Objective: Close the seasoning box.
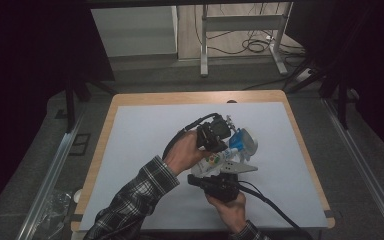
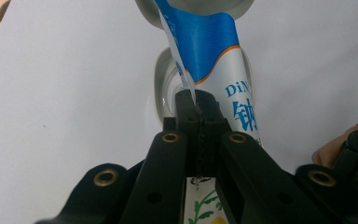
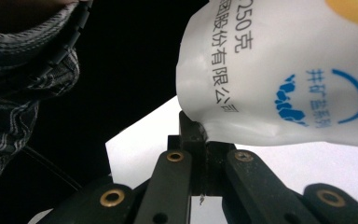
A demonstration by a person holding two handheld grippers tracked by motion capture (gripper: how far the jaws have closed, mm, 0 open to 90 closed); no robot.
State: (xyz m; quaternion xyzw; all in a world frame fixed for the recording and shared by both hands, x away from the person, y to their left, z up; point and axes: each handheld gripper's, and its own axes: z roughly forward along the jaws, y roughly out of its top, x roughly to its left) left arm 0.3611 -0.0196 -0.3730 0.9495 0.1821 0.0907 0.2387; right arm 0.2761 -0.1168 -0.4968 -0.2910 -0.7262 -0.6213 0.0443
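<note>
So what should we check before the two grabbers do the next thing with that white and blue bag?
1. Left gripper has the bag: ok, its jaws are shut on the bag's edge.
2. Right gripper has the bag too: ok, its jaws pinch a lower corner.
3. Bag is over the clear container: ok, the left gripper view shows its rim right behind the bag.
4. Bag is open at the top: cannot tell.
5. Anything is pouring or spilled on the white mat: cannot tell, none seen.
6. Cables are away from the bag: ok.
</note>
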